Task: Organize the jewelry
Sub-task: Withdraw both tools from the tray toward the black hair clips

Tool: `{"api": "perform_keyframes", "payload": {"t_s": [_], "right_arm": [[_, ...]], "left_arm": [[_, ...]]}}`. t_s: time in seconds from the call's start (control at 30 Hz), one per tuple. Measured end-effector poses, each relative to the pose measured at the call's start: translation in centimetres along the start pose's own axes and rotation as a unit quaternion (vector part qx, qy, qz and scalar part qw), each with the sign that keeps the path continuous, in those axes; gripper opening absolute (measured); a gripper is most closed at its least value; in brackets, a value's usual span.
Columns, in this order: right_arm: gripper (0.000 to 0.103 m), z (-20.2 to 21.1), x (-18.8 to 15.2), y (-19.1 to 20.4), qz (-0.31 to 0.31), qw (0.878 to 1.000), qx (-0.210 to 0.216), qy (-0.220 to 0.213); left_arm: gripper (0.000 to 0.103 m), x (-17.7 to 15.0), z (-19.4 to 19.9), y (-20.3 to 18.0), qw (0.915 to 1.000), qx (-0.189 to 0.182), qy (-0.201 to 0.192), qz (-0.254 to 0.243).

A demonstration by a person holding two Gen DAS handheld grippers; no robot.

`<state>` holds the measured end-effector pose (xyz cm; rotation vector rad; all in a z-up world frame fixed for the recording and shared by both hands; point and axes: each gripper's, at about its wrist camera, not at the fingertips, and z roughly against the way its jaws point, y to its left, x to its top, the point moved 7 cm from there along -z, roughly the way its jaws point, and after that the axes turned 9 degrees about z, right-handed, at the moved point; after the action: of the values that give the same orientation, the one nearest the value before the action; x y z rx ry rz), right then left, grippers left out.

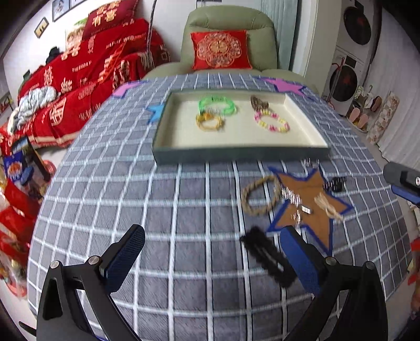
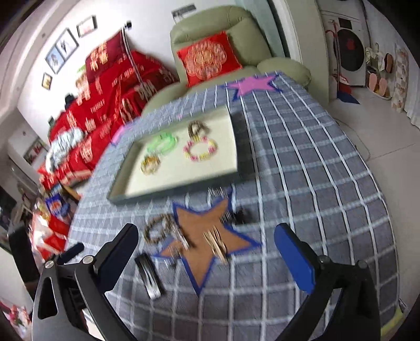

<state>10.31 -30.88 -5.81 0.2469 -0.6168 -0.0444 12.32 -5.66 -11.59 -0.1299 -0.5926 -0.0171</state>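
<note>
left gripper [image 1: 207, 251]: fingers spread wide, nothing between them, hanging over the checked tablecloth [image 1: 162, 199]
right gripper [image 2: 207, 244]: fingers as wide as they go, empty, above the brown star patch [image 2: 207, 236]
black hair clip [image 1: 267, 258]: near, flat on the cloth, just beside the left gripper's right finger
rope bracelet [image 1: 260, 195]: on the cloth, touching the brown star's left edge
star pile: silvery bits [image 1: 294, 199] and a pale tassel piece [image 1: 328, 206] on the brown star; blurred, probably earrings or chains
small black clip [image 1: 334, 183]: just right of the star
tray [image 1: 236, 152]: beyond the loose items, mid table, cream inside
tray contents: green bracelet [image 1: 218, 105] far left, yellow bracelet [image 1: 208, 122] touching it on its near side, pink-yellow bead bracelet [image 1: 271, 122] right, brown piece [image 1: 258, 103] behind that
far: green armchair [image 1: 228, 23] with red cushion [image 1: 220, 49]; red bedding [image 1: 86, 78] far left
</note>
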Motion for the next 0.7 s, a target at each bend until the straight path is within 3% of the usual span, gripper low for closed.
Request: {"api": "perform_keyframes", "payload": {"t_s": [0.27,0.7], "right_arm": [[0.103,-0.3,-3.8,-1.7,0.005,0.999,-0.024,0.041],[0.103,-1.5,-4.2,-3.5,0.026,0.996,-0.061,0.058]], "left_arm": [[0.103,-2.8,-0.8,-1.0,0.9995,-0.006,0.029,0.009],[0.103,-4.0,-2.7,-2.5,0.9985,0.008,0.051,0.020]]}}
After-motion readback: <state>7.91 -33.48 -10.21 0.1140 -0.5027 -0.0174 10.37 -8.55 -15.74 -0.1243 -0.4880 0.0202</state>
